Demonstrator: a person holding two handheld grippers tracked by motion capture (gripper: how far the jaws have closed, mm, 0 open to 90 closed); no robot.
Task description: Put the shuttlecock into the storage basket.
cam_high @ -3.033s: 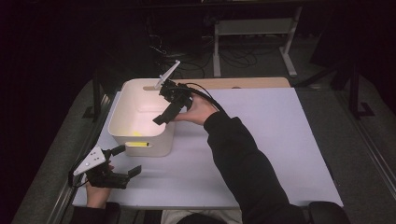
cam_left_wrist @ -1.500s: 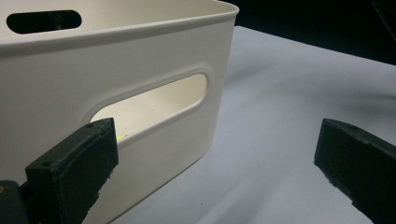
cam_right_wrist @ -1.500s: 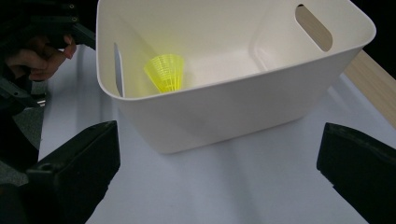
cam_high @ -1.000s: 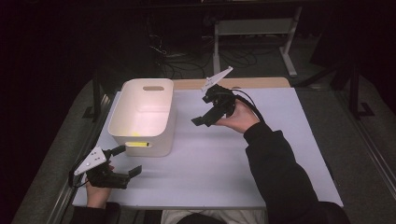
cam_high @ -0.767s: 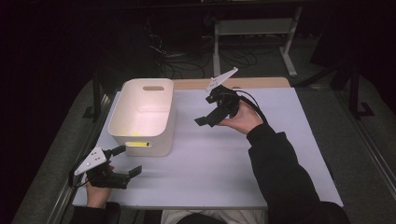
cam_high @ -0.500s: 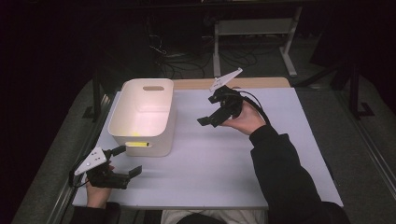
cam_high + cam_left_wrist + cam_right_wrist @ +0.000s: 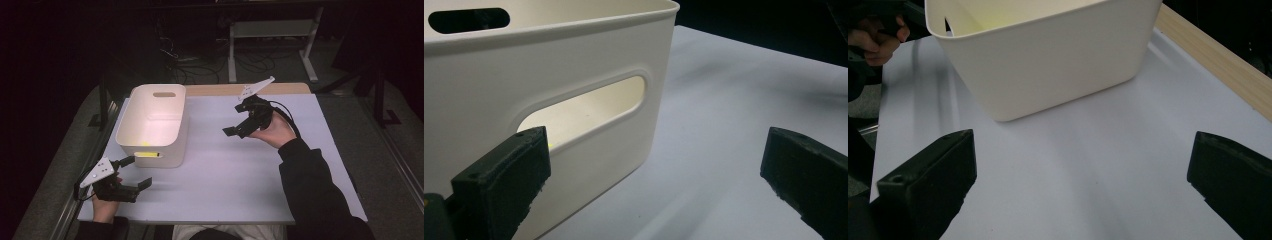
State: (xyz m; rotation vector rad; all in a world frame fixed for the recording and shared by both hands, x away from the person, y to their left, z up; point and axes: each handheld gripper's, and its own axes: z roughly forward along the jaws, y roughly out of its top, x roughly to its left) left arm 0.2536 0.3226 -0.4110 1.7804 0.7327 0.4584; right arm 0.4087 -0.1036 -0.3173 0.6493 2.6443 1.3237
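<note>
Over three seconds the right gripper (image 7: 239,127) has come away from above the bin (image 7: 152,125) and now hangs over the middle of the table (image 7: 225,180), toward its far edge, well apart from the bin. From the high view, its jaws stand apart with nothing between them and the grey plate tips up toward the far edge. The bin sits on the table's left half, its far end near the far-left corner, and something small and yellow (image 7: 145,144) lies inside by the near wall. Down at the near-left corner the left gripper (image 7: 137,174) has not budged, jaws wide and empty, near the bin's near end.

Left gripper view now: the jaws are spread wide, the bin (image 7: 549,65) is close ahead with its handle slot between them, and a yellow glint (image 7: 551,145) shows through the slot.

Right gripper view: jaws far apart over bare table (image 7: 1088,165), the bin (image 7: 1048,55) ahead, the wooden strip (image 7: 1218,60) along the far edge at right, and the other hand (image 7: 878,37) beyond the bin.
</note>
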